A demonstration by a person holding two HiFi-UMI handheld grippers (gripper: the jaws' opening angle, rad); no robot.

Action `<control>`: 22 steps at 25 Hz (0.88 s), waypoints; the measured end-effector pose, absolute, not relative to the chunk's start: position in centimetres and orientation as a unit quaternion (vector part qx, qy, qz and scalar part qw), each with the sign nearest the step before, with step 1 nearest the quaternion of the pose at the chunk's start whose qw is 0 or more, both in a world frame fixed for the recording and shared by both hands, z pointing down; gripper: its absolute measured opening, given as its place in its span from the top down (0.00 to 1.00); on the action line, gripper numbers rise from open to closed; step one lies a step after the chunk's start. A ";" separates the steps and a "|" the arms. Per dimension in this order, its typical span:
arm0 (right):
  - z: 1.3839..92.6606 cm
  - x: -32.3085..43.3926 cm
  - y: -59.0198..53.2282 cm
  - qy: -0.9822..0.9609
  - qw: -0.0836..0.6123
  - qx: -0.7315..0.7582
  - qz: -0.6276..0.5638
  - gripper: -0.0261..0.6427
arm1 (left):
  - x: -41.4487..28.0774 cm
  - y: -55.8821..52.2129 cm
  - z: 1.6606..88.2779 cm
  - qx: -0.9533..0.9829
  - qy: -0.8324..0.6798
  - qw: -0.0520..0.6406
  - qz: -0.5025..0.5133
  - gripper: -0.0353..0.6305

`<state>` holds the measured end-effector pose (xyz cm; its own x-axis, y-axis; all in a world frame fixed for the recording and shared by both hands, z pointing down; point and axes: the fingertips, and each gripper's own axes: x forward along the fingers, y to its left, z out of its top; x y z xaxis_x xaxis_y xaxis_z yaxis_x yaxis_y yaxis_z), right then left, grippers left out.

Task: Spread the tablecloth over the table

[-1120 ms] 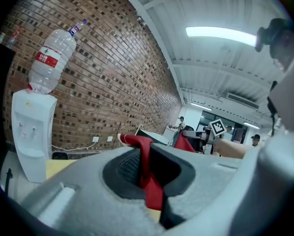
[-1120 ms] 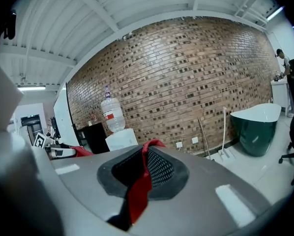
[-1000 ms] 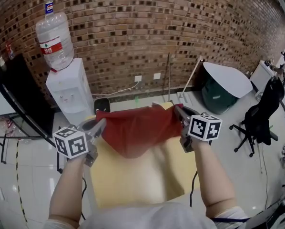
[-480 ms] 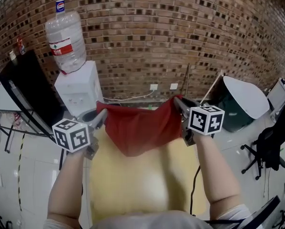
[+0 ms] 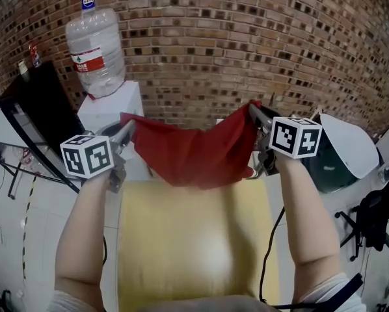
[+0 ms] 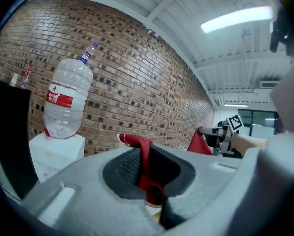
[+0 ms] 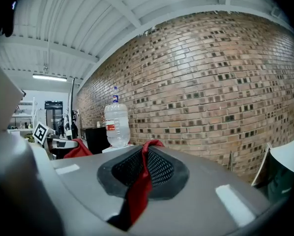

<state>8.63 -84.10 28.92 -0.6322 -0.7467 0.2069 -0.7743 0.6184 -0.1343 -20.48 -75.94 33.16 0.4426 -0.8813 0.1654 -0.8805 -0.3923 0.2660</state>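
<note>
The left gripper and the right gripper each have their jaws clenched on an upper corner of the red fabric tablecloth. Compared with a second ago, both are higher and nearer the brick wall. The cloth now sags between them above the far end of the pale yellow tabletop, and more of that tabletop is bare.

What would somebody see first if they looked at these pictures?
The big red tablecloth jumps out first, hanging between the left tool and the right tool, which each pinch a top corner at the far end of the yellow table. Next comes the huge water bottle, upside down on a white dispenser at the upper left, against the brick wall.
</note>
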 end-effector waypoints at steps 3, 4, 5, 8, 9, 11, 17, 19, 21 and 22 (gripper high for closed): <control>27.8 8.8 -86.1 -0.892 0.064 0.436 0.096 0.94 | -21.7 -77.7 31.4 0.825 -0.546 0.143 0.000 0.92; 27.9 9.1 -86.6 -0.890 0.066 0.442 0.097 0.94 | -22.1 -78.2 31.3 0.822 -0.552 0.141 0.005 0.92; 28.2 9.5 -87.0 -0.886 0.070 0.448 0.098 0.94 | -22.3 -78.4 31.5 0.819 -0.557 0.140 0.014 0.92; 29.9 11.8 -87.7 -0.872 0.076 0.469 0.116 0.94 | -22.9 -78.7 33.5 0.808 -0.569 0.141 0.054 0.92; 30.5 12.7 -87.8 -0.867 0.074 0.476 0.127 0.94 | -23.3 -78.6 34.2 0.805 -0.573 0.146 0.057 0.92; 31.6 14.4 -87.8 -0.857 0.070 0.490 0.146 0.94 | -24.2 -78.3 35.1 0.798 -0.578 0.162 0.049 0.92; 32.1 16.9 -85.8 -0.843 0.081 0.512 0.141 0.94 | -26.0 -76.3 35.9 0.790 -0.588 0.170 0.047 0.92; 31.9 17.4 -84.7 -0.840 0.091 0.519 0.134 0.94 | -25.7 -75.5 35.8 0.791 -0.585 0.170 0.049 0.92; 31.8 17.9 -83.4 -0.836 0.095 0.524 0.134 0.94 | -25.6 -74.4 35.6 0.792 -0.584 0.171 0.046 0.92; 31.8 18.2 -82.6 -0.833 0.096 0.528 0.136 0.94 | -25.5 -73.6 35.4 0.793 -0.584 0.171 0.044 0.92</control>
